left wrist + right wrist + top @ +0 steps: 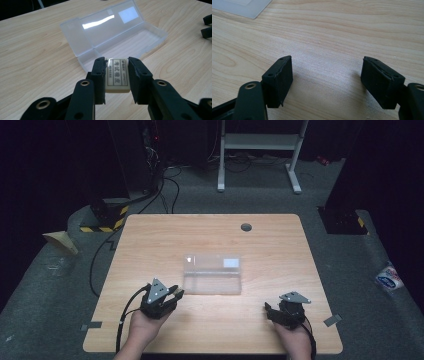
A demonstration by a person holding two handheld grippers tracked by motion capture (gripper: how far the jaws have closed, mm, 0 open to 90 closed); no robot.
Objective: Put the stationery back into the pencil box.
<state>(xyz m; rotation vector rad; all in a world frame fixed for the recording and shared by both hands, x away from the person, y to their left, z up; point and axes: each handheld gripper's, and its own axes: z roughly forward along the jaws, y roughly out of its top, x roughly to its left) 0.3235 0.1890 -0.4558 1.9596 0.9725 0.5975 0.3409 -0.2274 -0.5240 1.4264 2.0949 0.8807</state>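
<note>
In the high view, nearest the camera, two forearms come in from six o'clock. The left hand (145, 322) carries the left gripper (176, 293) tilted toward one o'clock, its tips just short of the near left corner of the clear plastic box (212, 281). The right hand (295, 337) rests near the table's near edge at five o'clock, and the right gripper (268, 312) points toward nine o'clock. The box lies open at the middle of the wooden table (150, 245), lid thrown back toward twelve. A round grommet hole (246, 227) sits near the far edge, and a white desk frame (260, 150) stands on the floor beyond.

The left gripper view adds what the high view is too coarse to tell: the left gripper (117, 72) pinches a cream eraser (117, 75) with a printed label, one black pad on each long side, held above the table just before the box's (110, 32) near end. The lid stands open toward twelve o'clock. Black jaw tips of the other gripper (207, 26) show at three o'clock.

In the right gripper view, the right gripper (327, 75) has its pads spread wide with bare wood (327, 37) between them. A corner of the box (249, 7) lies at eleven o'clock, well apart.
</note>
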